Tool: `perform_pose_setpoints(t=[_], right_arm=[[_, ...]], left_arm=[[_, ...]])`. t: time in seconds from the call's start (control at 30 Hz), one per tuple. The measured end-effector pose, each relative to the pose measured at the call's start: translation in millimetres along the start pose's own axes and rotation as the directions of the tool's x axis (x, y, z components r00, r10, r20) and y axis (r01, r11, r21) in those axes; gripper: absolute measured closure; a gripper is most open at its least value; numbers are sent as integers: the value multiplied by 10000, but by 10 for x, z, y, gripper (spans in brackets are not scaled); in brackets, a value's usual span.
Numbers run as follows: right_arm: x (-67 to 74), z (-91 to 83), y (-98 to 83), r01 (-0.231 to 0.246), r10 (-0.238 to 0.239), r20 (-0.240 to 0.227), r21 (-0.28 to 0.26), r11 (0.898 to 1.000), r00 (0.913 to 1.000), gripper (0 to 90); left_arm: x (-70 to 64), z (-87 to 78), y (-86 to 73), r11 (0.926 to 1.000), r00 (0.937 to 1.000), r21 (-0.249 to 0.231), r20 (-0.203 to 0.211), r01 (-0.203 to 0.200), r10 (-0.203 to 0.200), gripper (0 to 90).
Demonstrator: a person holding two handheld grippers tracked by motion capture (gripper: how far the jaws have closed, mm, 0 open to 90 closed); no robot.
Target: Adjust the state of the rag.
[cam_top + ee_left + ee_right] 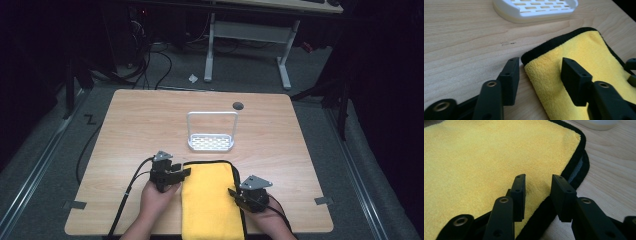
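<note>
A folded yellow towel [210,200] with a black hem lies at the table's near edge, between the person's two hands. My left gripper [182,173] sits at the towel's far left corner. In the left gripper view its jaws [541,67] stand open, one over bare wood and one over the yellow towel [579,47], with the corner between them. My right gripper [233,193] is at the towel's right edge. Its jaws [537,185] are open over the towel [486,157] just inside the hem, with a small pucker of pile between them.
A white slotted tray with a tall wire handle [211,142] stands just beyond the towel, mid-table, and its base [534,10] appears ahead of the left jaws. The wooden table [140,120] has a dark round cap [238,105] near its far edge.
</note>
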State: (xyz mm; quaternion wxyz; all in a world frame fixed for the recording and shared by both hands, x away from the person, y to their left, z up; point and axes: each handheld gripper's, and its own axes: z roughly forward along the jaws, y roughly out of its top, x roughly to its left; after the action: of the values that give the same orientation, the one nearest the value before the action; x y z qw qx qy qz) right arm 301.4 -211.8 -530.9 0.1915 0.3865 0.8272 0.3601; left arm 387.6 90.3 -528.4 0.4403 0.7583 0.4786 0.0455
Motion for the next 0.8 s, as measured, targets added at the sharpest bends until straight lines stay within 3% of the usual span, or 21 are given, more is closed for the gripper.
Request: perform_pose_setpoints(t=[0.07,0.17,0.27,0.33,0.57,0.7,0.8], right_arm=[[-1,-1,-2,34,-34,-32,-7,10000,10000,639],[-4,-1,-2,28,-28,-74,-4,10000,10000,631],[-13,-10,6,-64,64,-105,-29,10000,9999,592],[-27,-21,17,-189,189,9,-158,9997,9998,570],[-197,80,159,-970,992,464,-473,9942,9940,468],[-293,249,298,-1336,1355,610,-333,9905,9889,426],[-331,368,372,-1340,1335,902,-7,9910,9869,406]], left_arm=[[9,48,-13,9998,9998,171,-147,97,-95,581],[-14,70,-54,9999,9996,-63,-241,-155,153,657],[-60,85,-87,9977,9972,-86,-333,-675,671,756],[-67,90,-98,9972,9970,-94,-246,-742,739,792],[-103,87,-125,9950,9946,-181,-354,-983,976,796],[-96,86,-124,9952,9950,-188,-292,-959,954,781],[-96,84,-125,9953,9951,-192,-268,-954,948,768]])
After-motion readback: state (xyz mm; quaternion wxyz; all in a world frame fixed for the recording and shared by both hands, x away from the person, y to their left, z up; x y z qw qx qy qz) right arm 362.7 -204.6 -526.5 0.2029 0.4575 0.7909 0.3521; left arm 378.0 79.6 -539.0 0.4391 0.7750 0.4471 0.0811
